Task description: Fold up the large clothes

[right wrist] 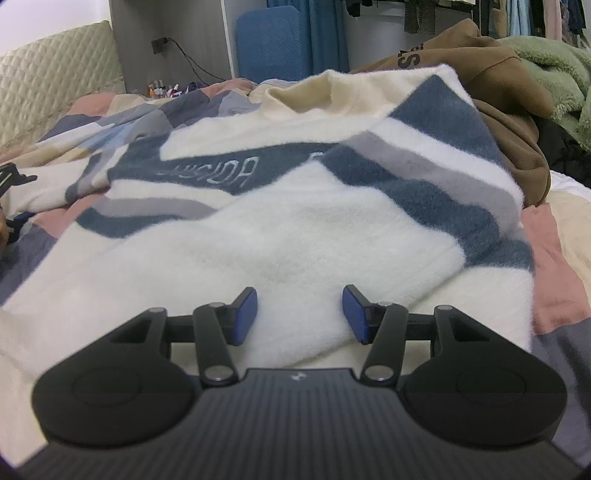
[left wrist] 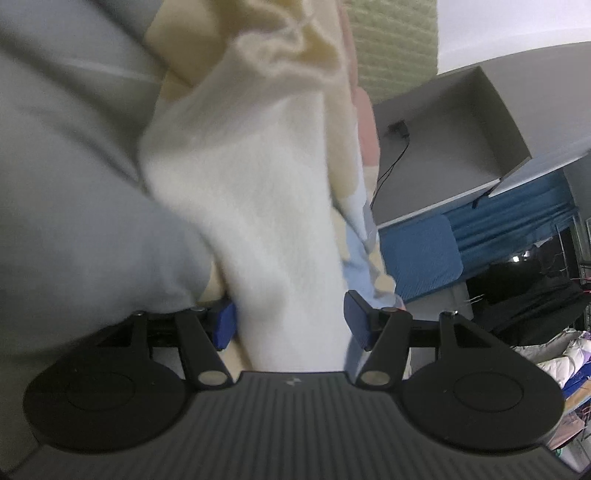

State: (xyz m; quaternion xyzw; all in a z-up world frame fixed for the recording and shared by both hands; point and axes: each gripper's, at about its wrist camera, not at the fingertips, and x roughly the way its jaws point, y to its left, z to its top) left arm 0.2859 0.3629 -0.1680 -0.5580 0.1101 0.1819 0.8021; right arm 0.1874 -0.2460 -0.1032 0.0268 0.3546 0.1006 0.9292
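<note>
Left gripper [left wrist: 290,319] fingers spread wide, cream sweater [right wrist: 295,229] fabric draped between them, ungripped. Right gripper [right wrist: 300,314] fingers open, empty, above sweater lying on patchwork bed [right wrist: 554,258].

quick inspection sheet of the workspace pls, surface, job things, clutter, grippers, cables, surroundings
surface: bed with patchwork cover in pink, cream and grey.
job's things: cream sweater with blue and grey stripes, spread on the bed; a cream fold runs between the left gripper fingers.
clutter: brown hoodie and green fleece heaped behind the sweater.
grippers: right gripper open, low over the sweater; left grip unclear.
cables: black cable from a wall plug.
surroundings: quilted headboard, blue curtain.
</note>
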